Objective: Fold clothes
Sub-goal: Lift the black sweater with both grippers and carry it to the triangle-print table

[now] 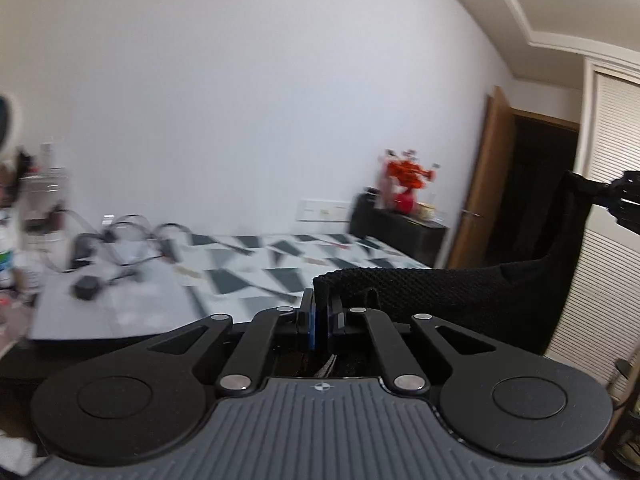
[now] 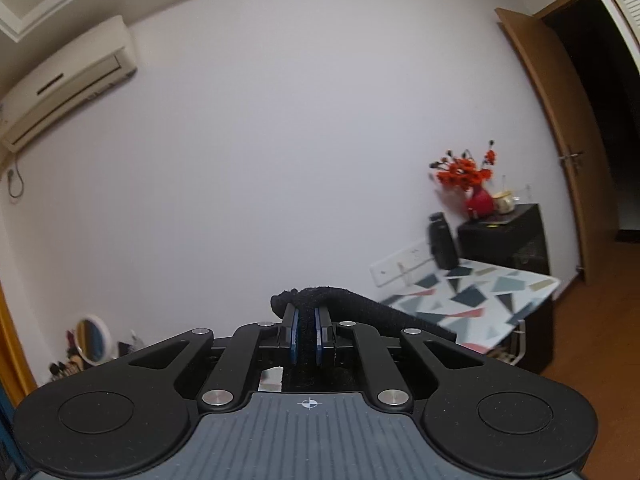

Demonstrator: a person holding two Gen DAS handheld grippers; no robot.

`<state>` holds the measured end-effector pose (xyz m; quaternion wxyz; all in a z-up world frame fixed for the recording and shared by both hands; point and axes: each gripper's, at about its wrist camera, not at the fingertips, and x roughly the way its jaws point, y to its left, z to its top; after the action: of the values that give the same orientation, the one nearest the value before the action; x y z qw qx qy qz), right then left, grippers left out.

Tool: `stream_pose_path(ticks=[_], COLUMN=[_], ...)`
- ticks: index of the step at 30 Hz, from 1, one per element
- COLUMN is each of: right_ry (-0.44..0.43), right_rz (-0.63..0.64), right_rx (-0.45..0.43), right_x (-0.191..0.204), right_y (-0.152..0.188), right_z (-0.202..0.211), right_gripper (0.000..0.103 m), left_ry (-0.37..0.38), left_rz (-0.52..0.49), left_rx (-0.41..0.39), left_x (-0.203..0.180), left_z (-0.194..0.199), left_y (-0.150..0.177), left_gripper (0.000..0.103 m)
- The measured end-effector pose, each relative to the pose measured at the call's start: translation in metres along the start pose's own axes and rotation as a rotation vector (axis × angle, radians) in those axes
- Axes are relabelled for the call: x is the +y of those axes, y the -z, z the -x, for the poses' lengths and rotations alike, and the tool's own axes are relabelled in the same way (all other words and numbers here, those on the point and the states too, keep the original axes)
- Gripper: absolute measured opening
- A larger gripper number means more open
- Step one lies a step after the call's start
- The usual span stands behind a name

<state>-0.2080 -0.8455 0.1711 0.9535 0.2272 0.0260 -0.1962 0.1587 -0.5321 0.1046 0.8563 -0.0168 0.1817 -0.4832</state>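
A black knitted garment (image 1: pixel 460 288) hangs stretched in the air between my two grippers, above the table. My left gripper (image 1: pixel 321 312) is shut on one end of it. The cloth runs right and up to my right gripper (image 1: pixel 624 204), seen at the right edge of the left wrist view. In the right wrist view my right gripper (image 2: pixel 306 320) is shut on a bunched edge of the same black garment (image 2: pixel 360 306), which trails off to the right. The lower part of the garment is hidden behind the gripper bodies.
A table with a grey, black and pink geometric cloth (image 1: pixel 248 264) lies below, with black cables and a charger (image 1: pixel 86 288) at its left. A black cabinet (image 2: pixel 508 236) with a red vase of flowers (image 2: pixel 478 200) stands by the open wooden door (image 2: pixel 560 128).
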Motion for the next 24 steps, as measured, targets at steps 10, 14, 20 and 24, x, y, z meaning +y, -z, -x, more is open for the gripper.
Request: stream_pose_path(ticks=[10, 14, 20, 24], right_ry=[0.070, 0.102, 0.087, 0.022], right_rz=[0.092, 0.155, 0.197, 0.236], right_rx=[-0.003, -0.019, -0.074, -0.106], right_x=[-0.055, -0.061, -0.049, -0.014], right_y=[-0.052, -0.078, -0.126, -0.167], right_z=[-0.015, -0.051, -0.145, -0.228], right_gripper=[0.007, 0.007, 0.007, 0.007], left_ry=[0.223, 0.318, 0.404, 0.377], left_rz=[0.009, 0.063, 0.104, 0.112], left_rx=[0.099, 0.076, -0.019, -0.126], left_x=[-0.059, -0.075, -0.050, -0.011], left_z=[-0.095, -0.136, -0.198, -0.225], left_y=[-0.015, -0.034, -0.081, -0.129], left_gripper=[0.005, 0.005, 0.005, 0.005])
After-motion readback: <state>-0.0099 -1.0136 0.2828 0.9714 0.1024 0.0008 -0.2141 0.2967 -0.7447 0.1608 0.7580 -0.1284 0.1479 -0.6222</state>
